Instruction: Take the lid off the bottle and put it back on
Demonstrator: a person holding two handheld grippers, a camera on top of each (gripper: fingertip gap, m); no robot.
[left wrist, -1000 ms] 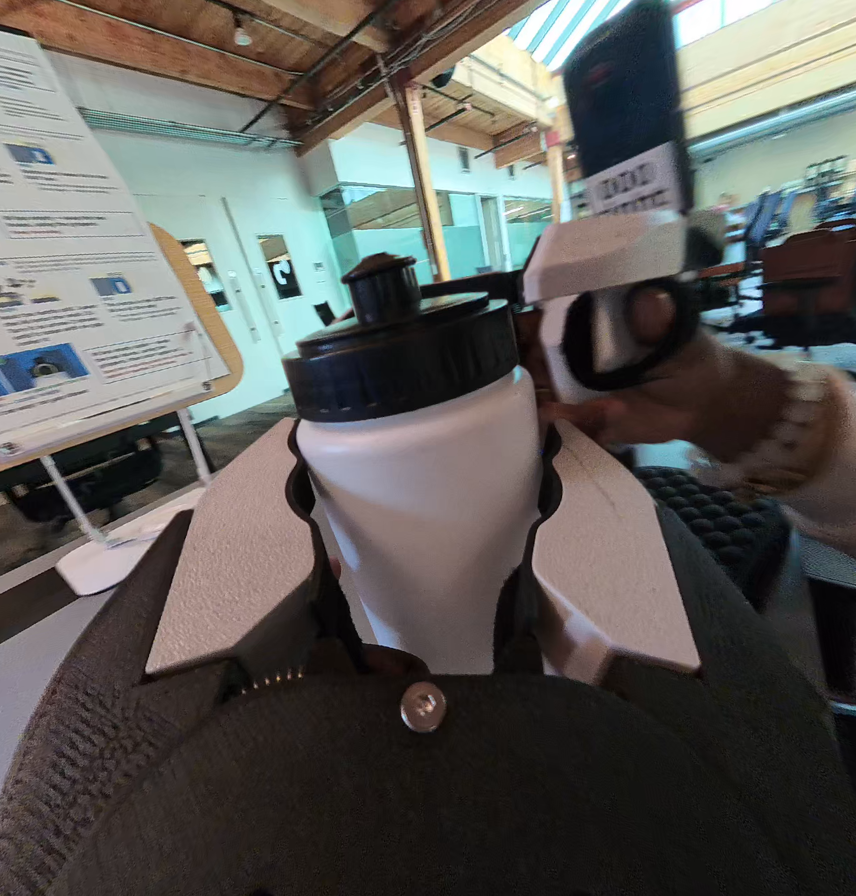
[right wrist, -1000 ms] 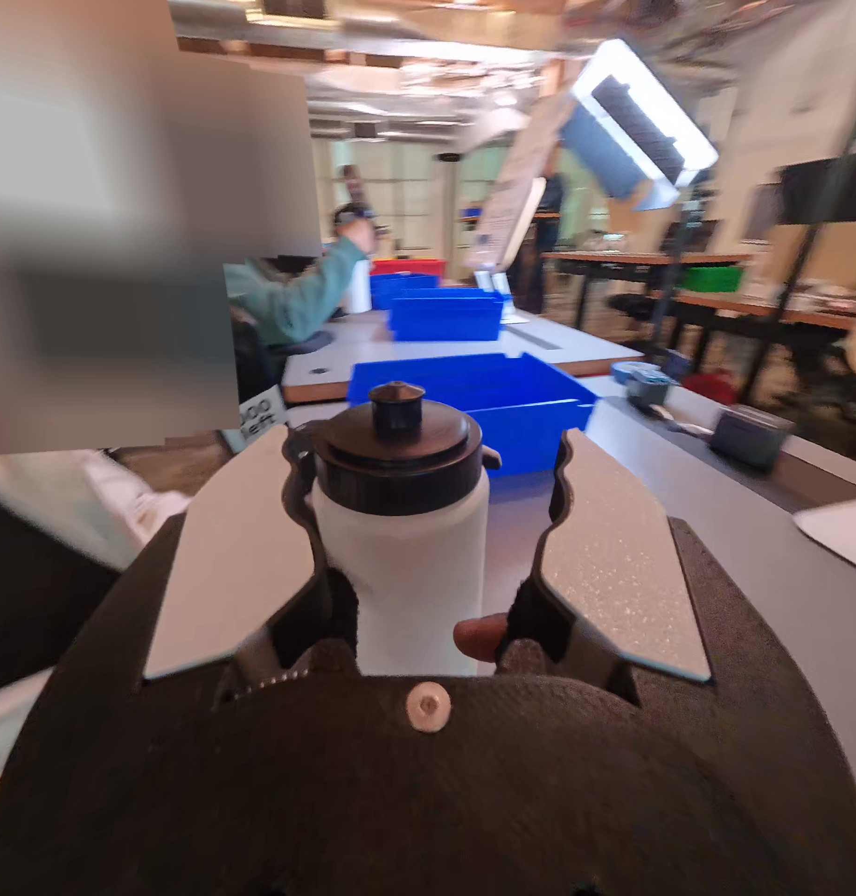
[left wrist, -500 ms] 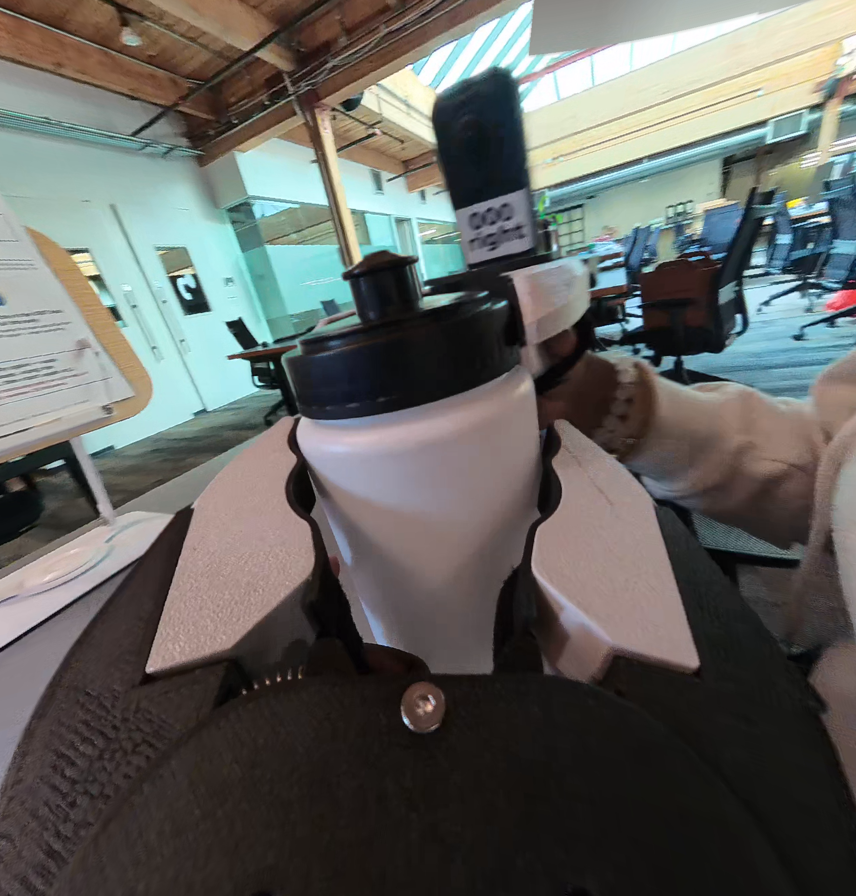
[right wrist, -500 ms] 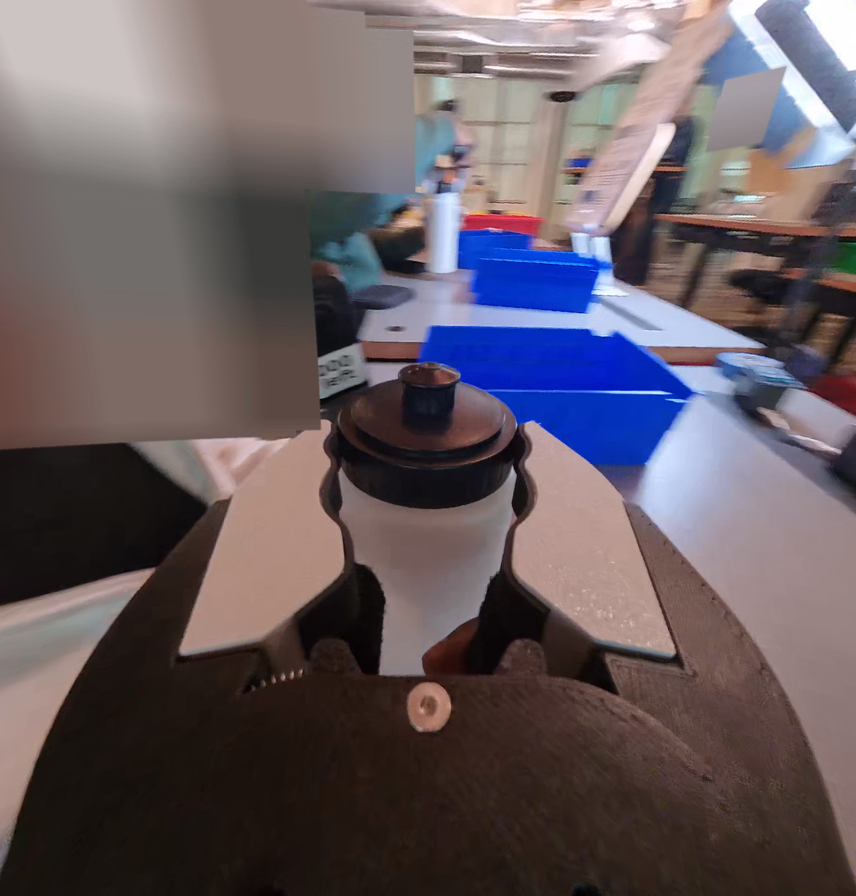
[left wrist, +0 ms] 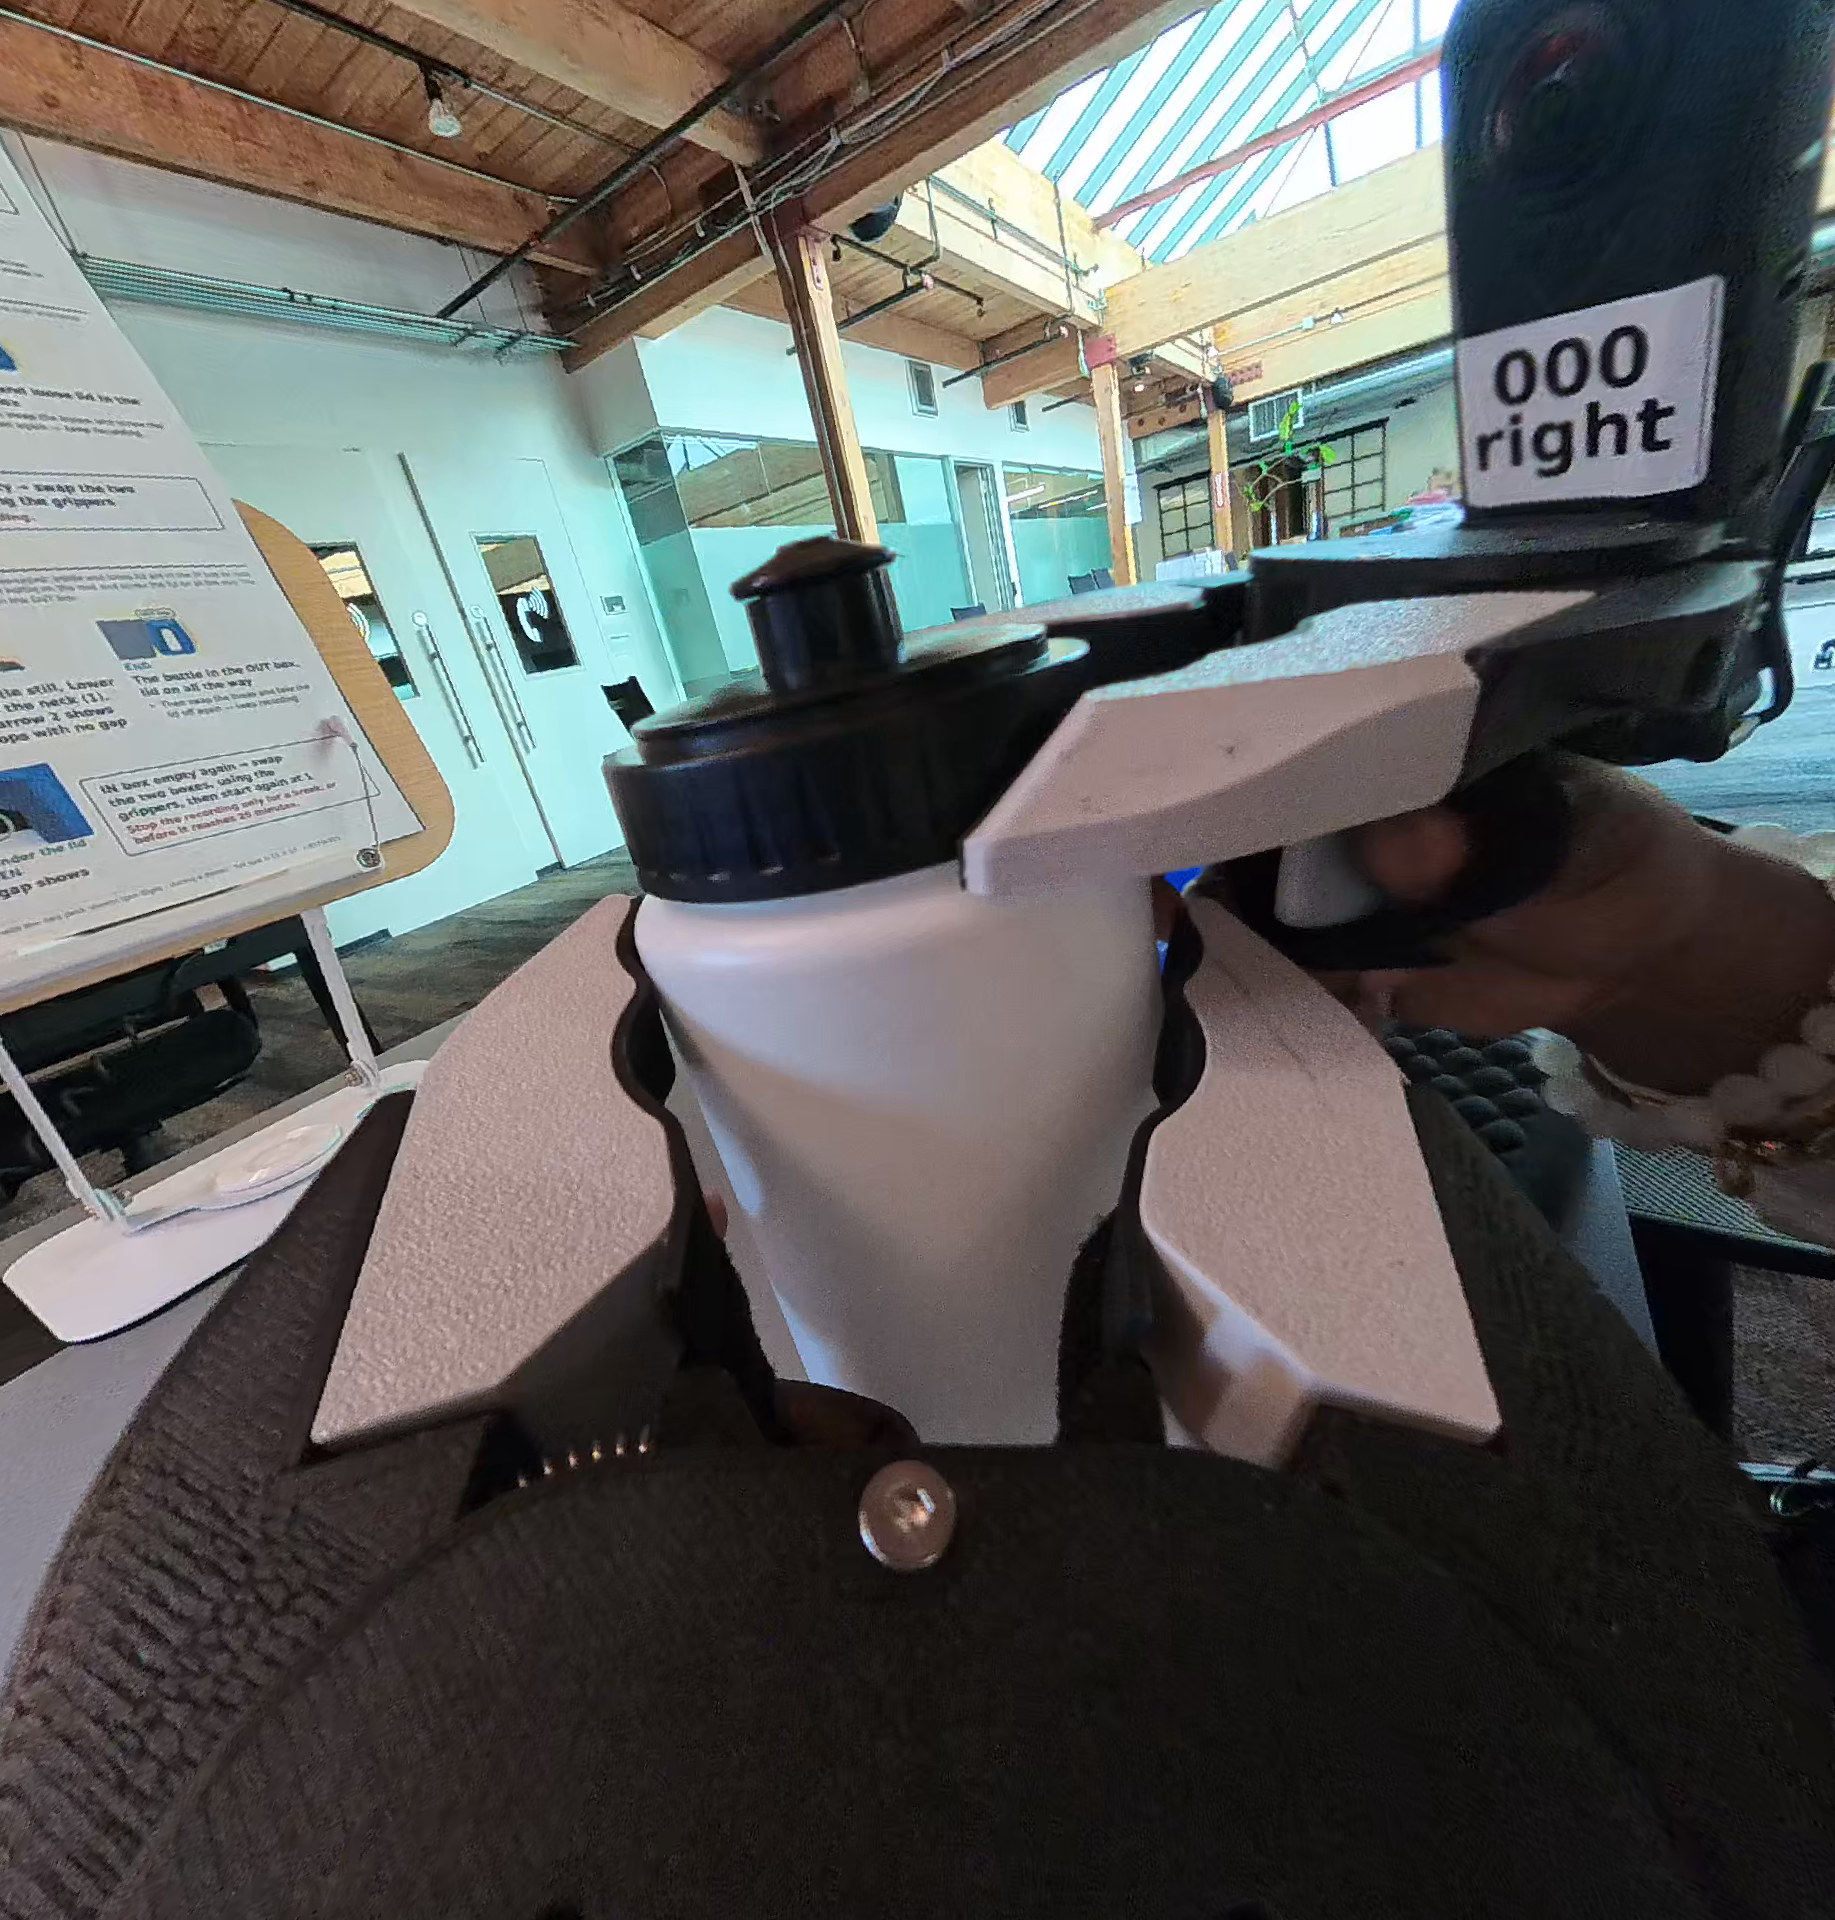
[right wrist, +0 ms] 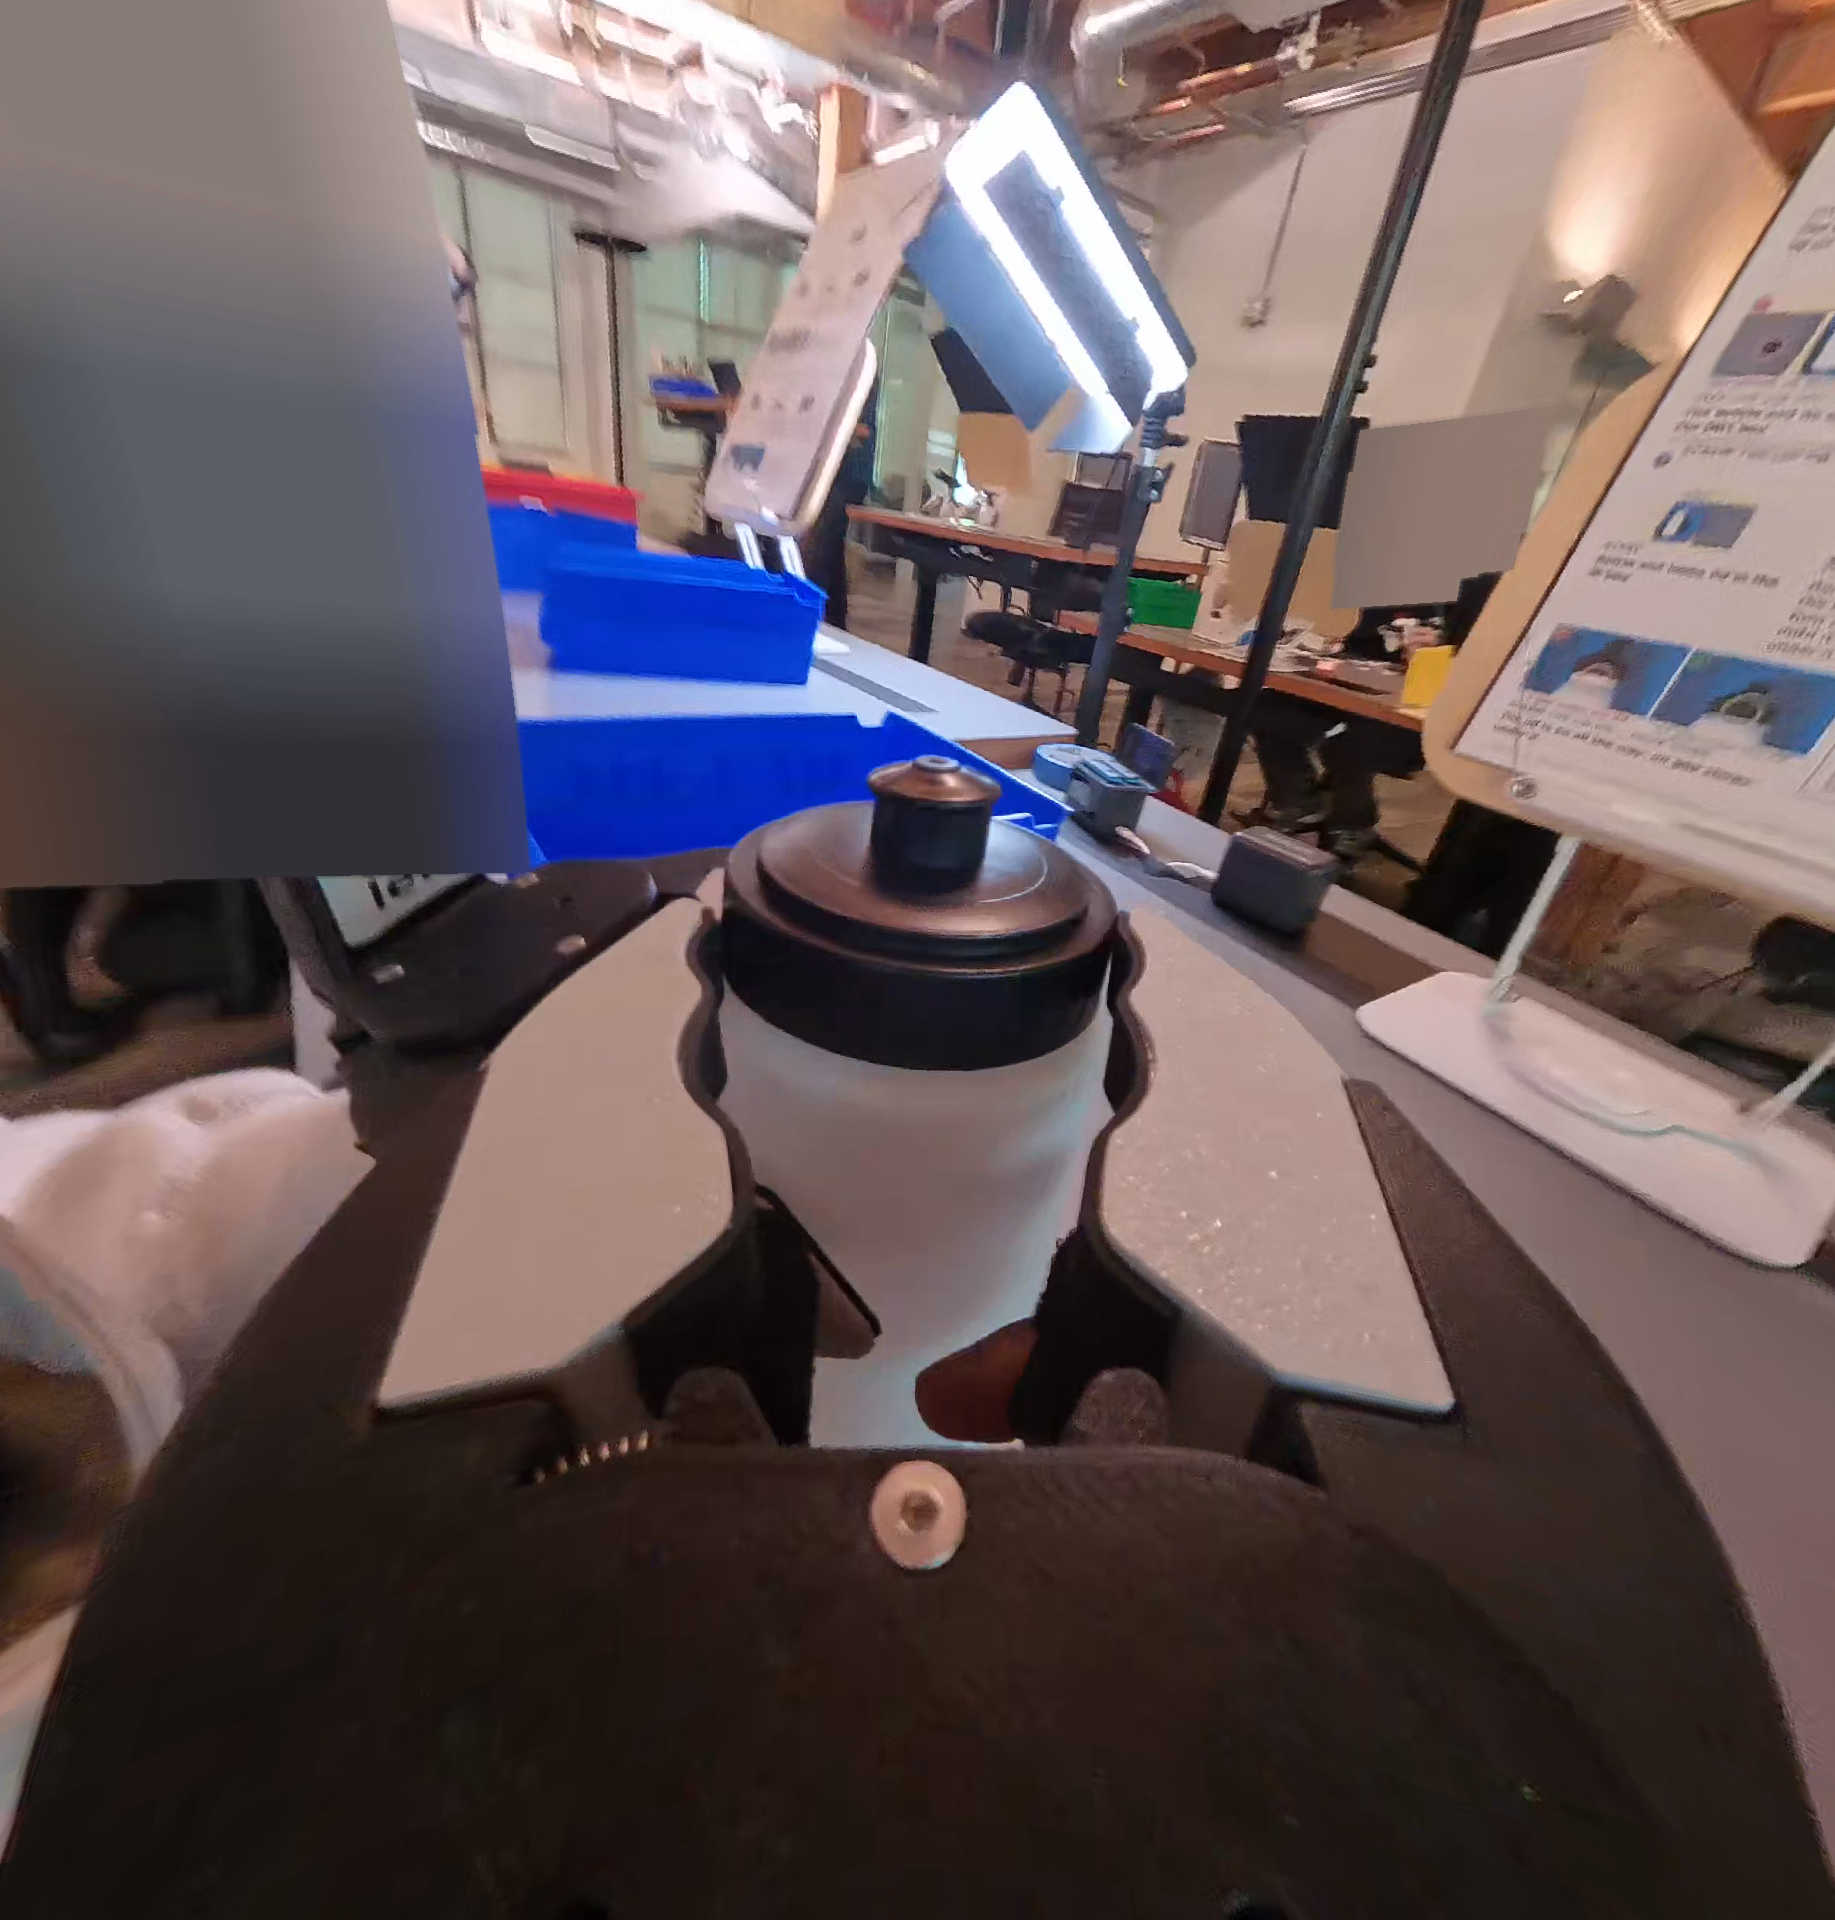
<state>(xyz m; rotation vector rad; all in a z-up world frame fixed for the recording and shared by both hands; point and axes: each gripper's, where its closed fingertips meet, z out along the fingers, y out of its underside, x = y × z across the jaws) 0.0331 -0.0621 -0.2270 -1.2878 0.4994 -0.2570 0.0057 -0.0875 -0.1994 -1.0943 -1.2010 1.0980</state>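
Jaws: left gripper (left wrist: 908, 1049) clamps bottle (left wrist: 908, 1122) body; right gripper (right wrist: 913, 997) clamps lid (right wrist: 918, 961).

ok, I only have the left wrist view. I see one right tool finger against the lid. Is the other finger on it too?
Observer: Yes. In the right wrist view, both fingers of the right tool flank the lid, closed against its sides.
Operator: Lid seated on that side?
Observer: Its rim meets the bottle with no gap showing from there.
Operator: Anything beyond the bottle?
Observer: A blue bin sits on the table, apart from the bottle.
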